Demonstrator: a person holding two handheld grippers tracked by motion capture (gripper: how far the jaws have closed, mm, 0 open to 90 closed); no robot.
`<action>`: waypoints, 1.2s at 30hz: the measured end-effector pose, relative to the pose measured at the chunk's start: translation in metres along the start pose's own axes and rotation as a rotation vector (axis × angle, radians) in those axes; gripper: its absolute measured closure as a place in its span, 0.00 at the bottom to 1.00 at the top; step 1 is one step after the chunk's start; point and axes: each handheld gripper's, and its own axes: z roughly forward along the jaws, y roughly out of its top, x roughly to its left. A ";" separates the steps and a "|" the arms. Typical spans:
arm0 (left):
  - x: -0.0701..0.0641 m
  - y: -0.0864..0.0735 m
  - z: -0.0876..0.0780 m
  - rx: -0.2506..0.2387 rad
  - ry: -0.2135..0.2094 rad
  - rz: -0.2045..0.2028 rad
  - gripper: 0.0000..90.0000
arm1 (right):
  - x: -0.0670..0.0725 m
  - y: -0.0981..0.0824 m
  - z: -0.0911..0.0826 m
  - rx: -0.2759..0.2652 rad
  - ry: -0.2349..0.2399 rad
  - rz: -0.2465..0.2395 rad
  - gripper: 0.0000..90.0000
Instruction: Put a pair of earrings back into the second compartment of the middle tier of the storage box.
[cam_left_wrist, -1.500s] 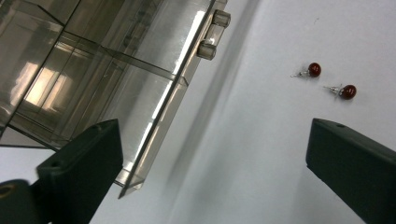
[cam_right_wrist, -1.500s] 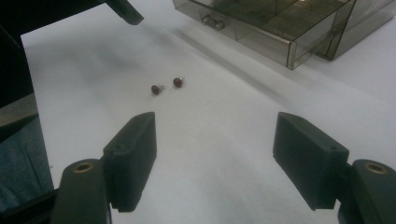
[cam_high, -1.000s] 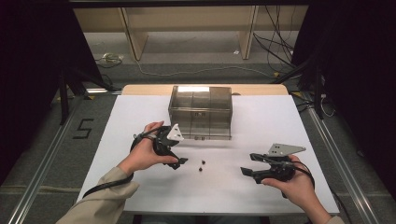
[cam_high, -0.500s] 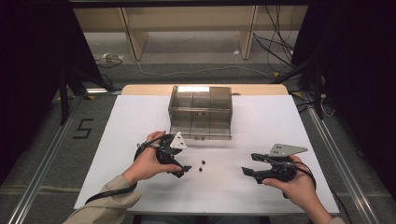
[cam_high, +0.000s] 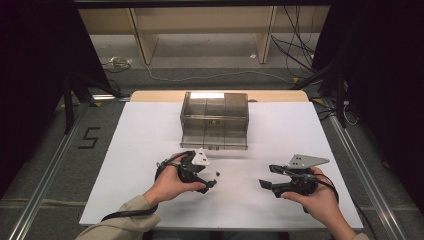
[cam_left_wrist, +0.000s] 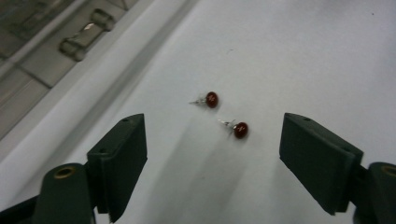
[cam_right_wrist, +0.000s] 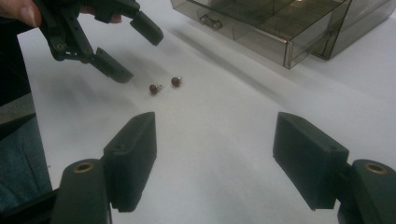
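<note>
As your left gripper (cam_high: 212, 179) comes in over the two red stud earrings, its jaws have just been closing from wide but stand well apart, with nothing pressed between them. In the left gripper view both earrings lie on the white table (cam_high: 150, 135) just ahead of the jaw tips and between their lines: the nearer earring (cam_left_wrist: 240, 129) sits slightly toward the right jaw, the farther earring (cam_left_wrist: 211, 99) close to the middle. Each one's thin post points left in that view, so its long axis runs roughly across the gap, jaw to jaw.

Your left hand (cam_high: 167, 184) is plainly the nearer one; the right gripper (cam_high: 266, 177) rests well off to the right, jaws wide and holding nothing.

The high view gives you the layout, with the clear drawer box (cam_high: 215, 120) at the far middle of the table, but the earrings are mere specks there. The right gripper view shows the side-on picture: the left jaws hanging just above and beside the pair, not touching either.
</note>
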 end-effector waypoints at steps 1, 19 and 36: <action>-0.002 0.001 0.002 0.001 0.002 -0.003 0.30 | 0.000 0.000 -0.001 -0.002 -0.002 0.003 0.34; -0.010 0.004 0.023 0.047 -0.017 -0.033 0.57 | 0.000 -0.001 -0.002 0.000 -0.004 0.002 0.35; -0.009 0.004 0.026 0.067 -0.039 -0.044 0.73 | 0.001 -0.001 -0.002 0.001 -0.006 0.000 0.34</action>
